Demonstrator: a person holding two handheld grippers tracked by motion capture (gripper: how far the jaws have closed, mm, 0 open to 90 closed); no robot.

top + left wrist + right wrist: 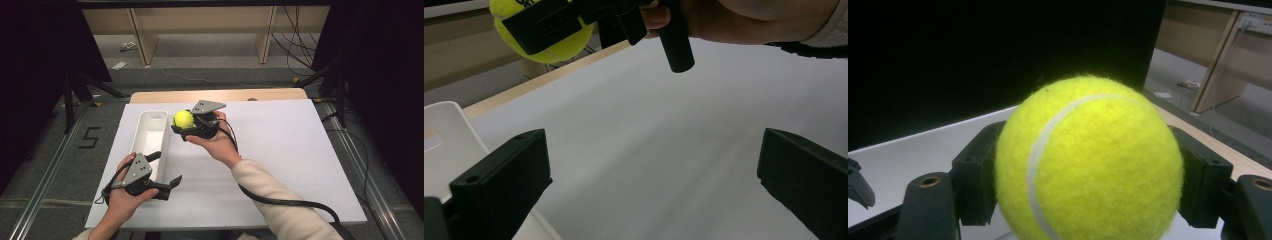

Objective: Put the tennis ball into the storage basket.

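Note:
A yellow tennis ball [183, 118] sits between the jaws of my right gripper [181, 123], held above the white table just right of the white bin [150, 125]. In the right gripper view the tennis ball [1088, 160] is pressed on both sides by the black jaws. My left gripper [166, 169] rests low near the bin's near end, jaws wide apart with nothing between them. In the left gripper view its gripper [649, 185] looks across bare board, with the tennis ball [556, 42] and the right hand at the top.
The long white bin [444, 130] lies lengthwise at the left of the white board [280, 145]. A wooden table edge [220, 95] runs behind it. Black stands and cables flank the table; wooden shelving stands at the back.

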